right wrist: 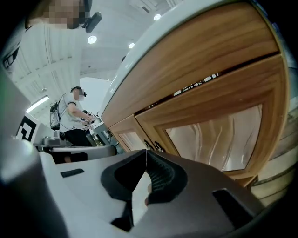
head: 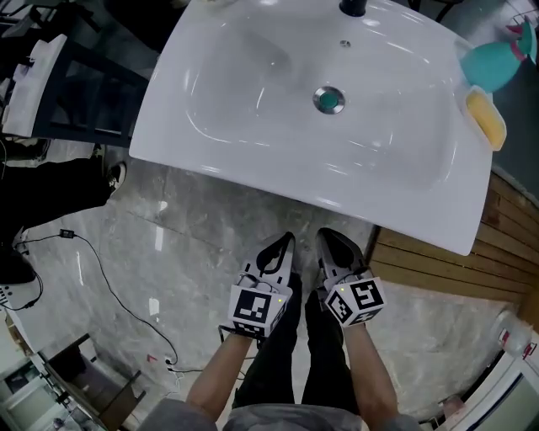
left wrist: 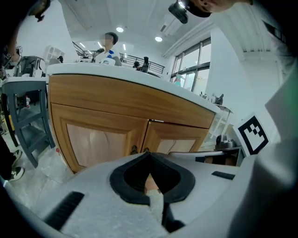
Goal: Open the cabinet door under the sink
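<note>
Tongs sit pinched together, empty: your left gripper [head: 285, 244], your right gripper [head: 330, 242]; closed cabinet door [left wrist: 95, 142] ahead of their tips.

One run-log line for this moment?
stage: pre-contact | left gripper: shut, empty | right gripper: shut, empty | cabinet doors: closed, untouched

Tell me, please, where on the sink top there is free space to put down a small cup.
The sink is bare along its left rim and in the bowl left of the drain. The right rim is crowded: the teal bottle and the yellow block sit there. The faucet base takes the middle of the back edge.
</note>
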{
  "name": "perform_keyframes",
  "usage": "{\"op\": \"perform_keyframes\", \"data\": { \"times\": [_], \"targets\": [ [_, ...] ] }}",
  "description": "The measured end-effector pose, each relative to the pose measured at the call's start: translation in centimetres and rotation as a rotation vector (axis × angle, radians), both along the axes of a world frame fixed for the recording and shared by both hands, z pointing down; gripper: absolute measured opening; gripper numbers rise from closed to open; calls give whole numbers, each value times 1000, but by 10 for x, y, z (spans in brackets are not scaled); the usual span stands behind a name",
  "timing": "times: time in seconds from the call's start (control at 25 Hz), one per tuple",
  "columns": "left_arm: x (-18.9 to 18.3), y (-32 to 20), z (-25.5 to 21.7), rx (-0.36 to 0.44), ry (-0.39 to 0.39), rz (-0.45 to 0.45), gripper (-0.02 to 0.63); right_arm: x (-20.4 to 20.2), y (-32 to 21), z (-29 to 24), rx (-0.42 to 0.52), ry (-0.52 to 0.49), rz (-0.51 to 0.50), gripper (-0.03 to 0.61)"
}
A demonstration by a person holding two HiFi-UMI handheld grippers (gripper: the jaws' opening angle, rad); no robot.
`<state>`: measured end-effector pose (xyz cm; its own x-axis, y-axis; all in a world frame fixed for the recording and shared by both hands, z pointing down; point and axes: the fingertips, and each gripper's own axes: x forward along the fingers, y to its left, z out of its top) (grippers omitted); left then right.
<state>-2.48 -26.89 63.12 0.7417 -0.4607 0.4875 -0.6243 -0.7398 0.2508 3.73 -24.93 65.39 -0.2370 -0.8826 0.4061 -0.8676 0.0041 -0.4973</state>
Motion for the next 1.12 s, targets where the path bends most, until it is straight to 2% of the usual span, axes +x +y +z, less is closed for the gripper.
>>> {"op": "perform_keyframes", "data": {
  "times": [0.4,0.64,0.88,1.12],
  "targets": [
    [9,-8,30,-36,3,36,6,1,-14,42,-39,-46,22,15],
    [9,-13,43,-44,4,58,6,-2,-20,72,-82,-97,33,52],
    [7,-14,52,-60,-2,79,8,4,-33,95,-111,-174,87,100],
    [3,-17,55,-77,-6,83,6,5,-50,100,-106,-302,126,131]
  ]
}}
